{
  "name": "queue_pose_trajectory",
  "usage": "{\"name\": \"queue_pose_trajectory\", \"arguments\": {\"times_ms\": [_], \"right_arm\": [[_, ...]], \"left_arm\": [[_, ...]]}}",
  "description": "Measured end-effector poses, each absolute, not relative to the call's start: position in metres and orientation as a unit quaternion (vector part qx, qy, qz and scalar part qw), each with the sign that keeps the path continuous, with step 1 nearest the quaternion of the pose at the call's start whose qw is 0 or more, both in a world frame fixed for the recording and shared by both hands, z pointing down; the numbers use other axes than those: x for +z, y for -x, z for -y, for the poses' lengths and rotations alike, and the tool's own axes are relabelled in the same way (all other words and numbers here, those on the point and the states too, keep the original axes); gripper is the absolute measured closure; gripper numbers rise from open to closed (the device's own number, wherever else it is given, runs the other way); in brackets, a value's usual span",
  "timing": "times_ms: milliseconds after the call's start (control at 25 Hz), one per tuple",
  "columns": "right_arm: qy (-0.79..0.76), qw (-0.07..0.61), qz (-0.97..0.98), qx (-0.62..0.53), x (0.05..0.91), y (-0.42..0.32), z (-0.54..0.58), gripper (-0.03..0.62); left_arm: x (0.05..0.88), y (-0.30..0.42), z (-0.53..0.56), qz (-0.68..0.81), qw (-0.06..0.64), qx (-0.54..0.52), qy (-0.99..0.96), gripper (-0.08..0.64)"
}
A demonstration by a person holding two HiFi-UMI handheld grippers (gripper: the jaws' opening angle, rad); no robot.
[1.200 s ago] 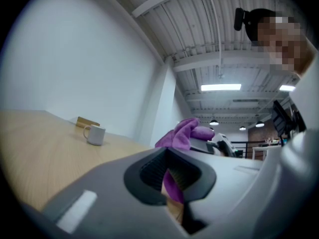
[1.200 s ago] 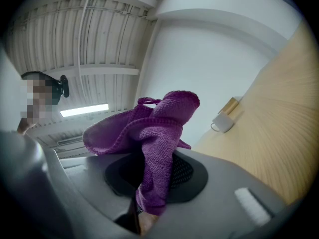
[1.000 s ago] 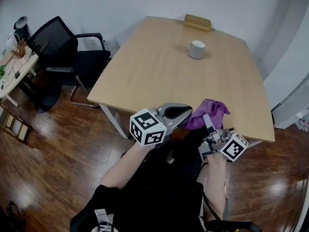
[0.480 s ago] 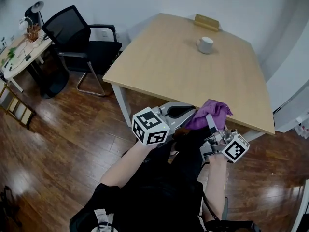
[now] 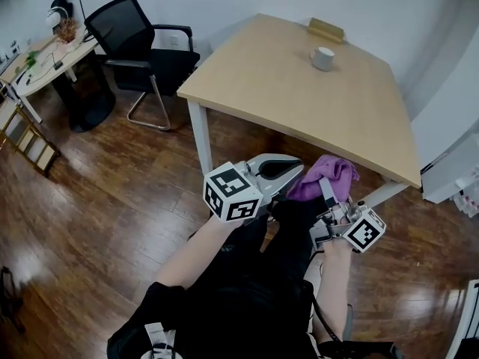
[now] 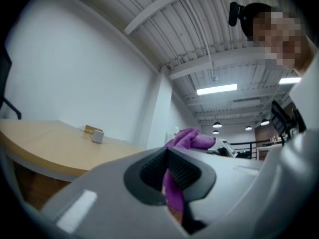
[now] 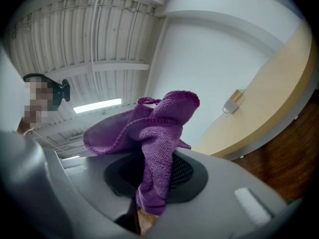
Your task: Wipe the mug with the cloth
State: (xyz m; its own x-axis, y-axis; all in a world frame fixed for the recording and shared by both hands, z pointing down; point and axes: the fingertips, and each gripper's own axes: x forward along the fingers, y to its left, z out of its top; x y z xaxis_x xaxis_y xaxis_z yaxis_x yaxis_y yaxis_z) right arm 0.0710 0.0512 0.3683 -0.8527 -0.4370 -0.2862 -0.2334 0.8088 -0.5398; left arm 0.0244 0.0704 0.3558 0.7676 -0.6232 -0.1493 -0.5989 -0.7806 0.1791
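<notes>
Both claws are clamped on the purple cloth (image 7: 159, 128), the left claw (image 6: 168, 169) on one tail and the right claw (image 7: 152, 176) on the bunched rest. This is probably to carry it as one bundle toward the mug (image 5: 322, 57), which stands well apart at twelve o'clock on the tabletop (image 5: 284, 81). The mug is too small to show any dirt, and the cloth's folds cover much of the right claw's pads.

No text, label, brand or number can be read in any view
</notes>
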Motion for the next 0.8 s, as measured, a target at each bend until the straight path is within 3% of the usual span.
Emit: {"name": "queue_pose_trajectory", "arguments": {"times_ms": [800], "right_arm": [[0.157,0.190,-0.939,-0.239,0.364,-0.116,-0.212,0.511]], "left_arm": [[0.349,-0.066,-0.231,0.353,0.045,-0.111,-0.928,0.540]]}}
